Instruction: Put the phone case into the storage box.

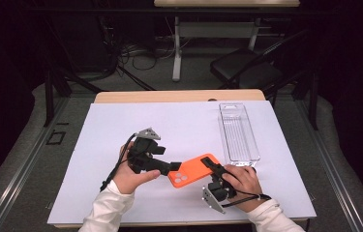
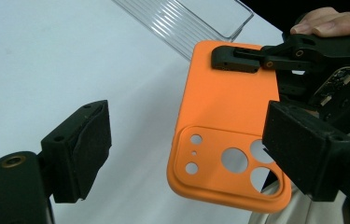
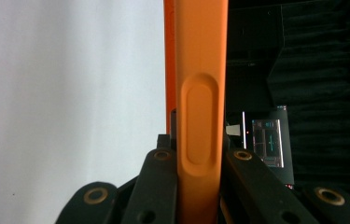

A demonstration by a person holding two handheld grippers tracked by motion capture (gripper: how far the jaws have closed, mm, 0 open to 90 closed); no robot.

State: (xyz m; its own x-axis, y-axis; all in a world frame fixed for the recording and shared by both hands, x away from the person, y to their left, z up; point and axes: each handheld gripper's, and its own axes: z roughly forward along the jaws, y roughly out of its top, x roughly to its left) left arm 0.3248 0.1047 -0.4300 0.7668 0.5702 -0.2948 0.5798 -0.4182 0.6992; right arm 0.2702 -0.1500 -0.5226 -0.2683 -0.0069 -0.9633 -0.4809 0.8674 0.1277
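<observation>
Your right gripper [image 1: 211, 166] clamped on the orange phone case [image 1: 192, 170], case lifted above the white mat [image 1: 121, 121], near the clear tray [image 1: 238, 130], your left gripper [image 1: 173, 166] spread wide at its camera end.

On your bench [image 1: 121, 97] a sheet [image 1: 169, 121] covers most of the top. Your left gripper [image 1: 175, 166] sits left of centre on your side of it, your right gripper [image 1: 211, 166] just to its right. The phone case [image 1: 191, 170] lies between them, its far end in your right gripper's jaws and its near end by your left gripper. The tray [image 1: 237, 131] lies on the sheet behind your right gripper, running away from you. Beyond the bench a chair [image 1: 244, 65] stands on the floor.
</observation>
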